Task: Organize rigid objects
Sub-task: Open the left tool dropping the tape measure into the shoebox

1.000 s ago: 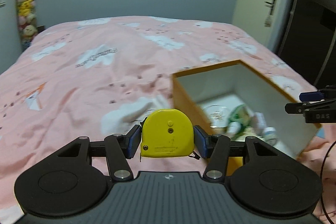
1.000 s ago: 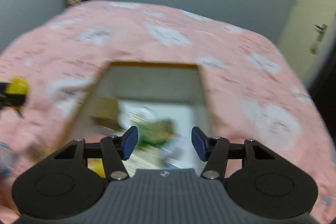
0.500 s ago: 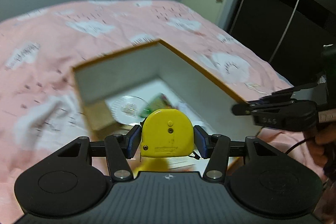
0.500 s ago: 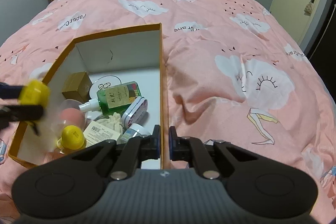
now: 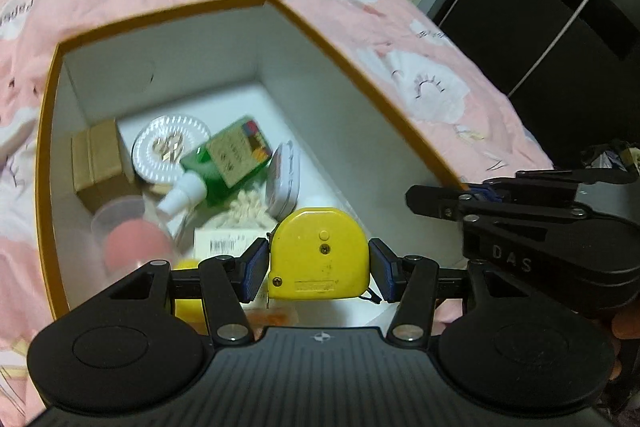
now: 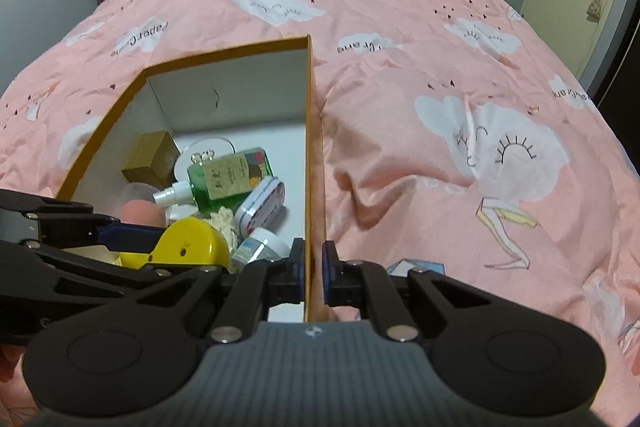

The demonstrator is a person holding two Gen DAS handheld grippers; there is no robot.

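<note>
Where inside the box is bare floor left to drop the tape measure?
Bare white floor runs along the box right wall, beside the green bottle and white tin, and by the back wall. The left side is crowded: brown carton, pink sponge.

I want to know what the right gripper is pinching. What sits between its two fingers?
The box's orange side wall stands between the right gripper fingers, clearest in the right wrist view.
</note>
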